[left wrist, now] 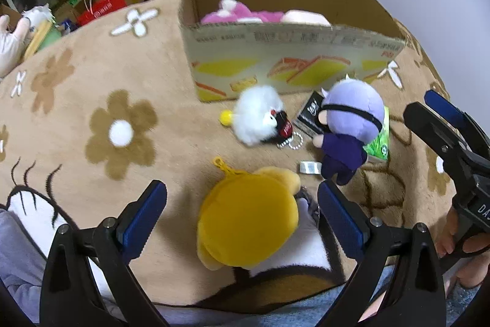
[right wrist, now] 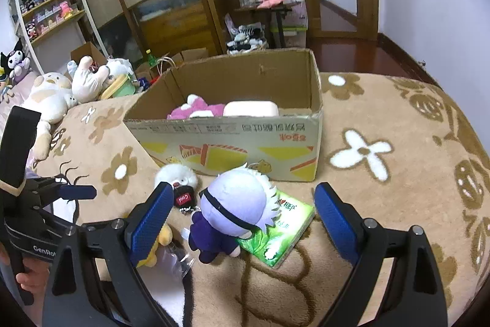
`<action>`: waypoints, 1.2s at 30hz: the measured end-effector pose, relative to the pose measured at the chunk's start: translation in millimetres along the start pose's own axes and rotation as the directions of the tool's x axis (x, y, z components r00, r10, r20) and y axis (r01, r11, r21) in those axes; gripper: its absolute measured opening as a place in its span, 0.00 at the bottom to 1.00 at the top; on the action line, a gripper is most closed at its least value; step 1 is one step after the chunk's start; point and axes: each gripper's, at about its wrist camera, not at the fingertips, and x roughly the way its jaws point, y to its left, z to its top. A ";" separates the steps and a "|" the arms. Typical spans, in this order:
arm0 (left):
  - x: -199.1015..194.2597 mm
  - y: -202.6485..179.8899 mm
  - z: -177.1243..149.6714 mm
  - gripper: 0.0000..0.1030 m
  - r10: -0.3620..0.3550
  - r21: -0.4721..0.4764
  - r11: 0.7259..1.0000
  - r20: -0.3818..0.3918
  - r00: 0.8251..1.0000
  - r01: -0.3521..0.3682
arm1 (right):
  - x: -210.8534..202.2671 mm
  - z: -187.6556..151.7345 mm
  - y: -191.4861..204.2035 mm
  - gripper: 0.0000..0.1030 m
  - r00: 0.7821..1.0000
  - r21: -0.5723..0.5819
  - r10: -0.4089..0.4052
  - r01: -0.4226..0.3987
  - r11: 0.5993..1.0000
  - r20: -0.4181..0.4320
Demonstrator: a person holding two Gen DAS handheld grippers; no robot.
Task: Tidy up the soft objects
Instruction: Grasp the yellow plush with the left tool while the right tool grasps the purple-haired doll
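Yellow plush toy [left wrist: 248, 216] lies between the wide-open fingers of the left gripper [left wrist: 242, 204], in front of the cardboard box [left wrist: 291, 63]. Right gripper [right wrist: 242, 219], also released, frames the purple-haired doll [right wrist: 235, 210]. Judging so, grasping is next; each must close, then lift toward the box.

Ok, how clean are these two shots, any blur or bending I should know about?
Left wrist view: motion-smeared, the fluffy white plush keychain and the printed cardboard box look soft. Right wrist view: sharper, the purple-haired blindfolded doll reads crisply. Both views: strong fisheye bending, dark corners, no obvious glare.
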 end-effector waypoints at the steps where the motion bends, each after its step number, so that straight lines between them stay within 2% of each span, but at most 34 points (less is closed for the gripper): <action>1: 3.3 -1.1 -0.2 0.95 -0.013 0.002 1.000 -0.017 1.000 0.013 | 2.6 -0.9 -0.3 0.95 1.000 0.000 0.002 -0.002 1.000 -0.008; 3: 9.2 -0.6 -0.6 0.95 -0.036 -0.012 0.999 -0.046 0.998 0.035 | 7.7 -2.3 0.3 0.95 1.000 -0.003 0.008 -0.009 1.000 -0.026; 8: 25.8 -0.7 -2.2 0.95 -0.016 -0.017 1.000 -0.108 0.994 0.015 | 21.0 -5.0 3.8 0.95 0.997 -0.019 0.015 -0.017 1.000 -0.069; 14: 41.2 -3.0 -3.4 0.95 -0.029 -0.012 1.000 -0.169 0.985 0.027 | 35.3 -7.3 10.2 0.95 0.995 -0.043 0.006 -0.010 0.999 -0.100; 18: 52.6 -9.5 -6.0 0.95 -0.044 0.010 0.999 -0.234 0.971 0.048 | 46.3 -7.2 11.6 0.95 0.993 -0.049 0.002 -0.008 0.999 -0.121; 21: 61.9 -13.8 -8.7 0.95 -0.001 0.037 0.999 -0.268 0.963 0.012 | 58.5 -7.6 11.6 0.95 0.990 -0.063 -0.017 0.008 0.998 -0.141; 25: 69.0 -11.9 -9.1 0.91 -0.011 0.016 1.000 -0.292 0.956 0.016 | 74.1 -9.4 13.2 0.94 0.984 -0.093 -0.040 0.024 0.995 -0.173; 26: 70.2 -11.5 -9.2 0.85 -0.011 0.012 1.000 -0.298 0.955 0.016 | 78.5 -10.1 13.9 0.93 0.982 -0.102 -0.040 0.022 0.995 -0.183; 27: 71.6 -9.7 -10.0 0.83 -0.004 0.013 1.000 -0.303 0.953 0.008 | 81.1 -10.8 14.6 0.86 0.982 -0.110 -0.046 0.026 0.994 -0.185; 30: 72.7 -6.6 -11.0 0.81 0.000 0.012 1.000 -0.303 0.953 0.004 | 84.2 -10.6 16.2 0.67 0.982 -0.128 -0.051 0.029 0.991 -0.180; 36: 62.3 0.4 -12.0 0.78 -0.004 -0.018 1.000 -0.261 0.965 -0.001 | 81.4 -9.4 10.9 0.66 0.983 -0.111 -0.030 0.011 0.994 -0.178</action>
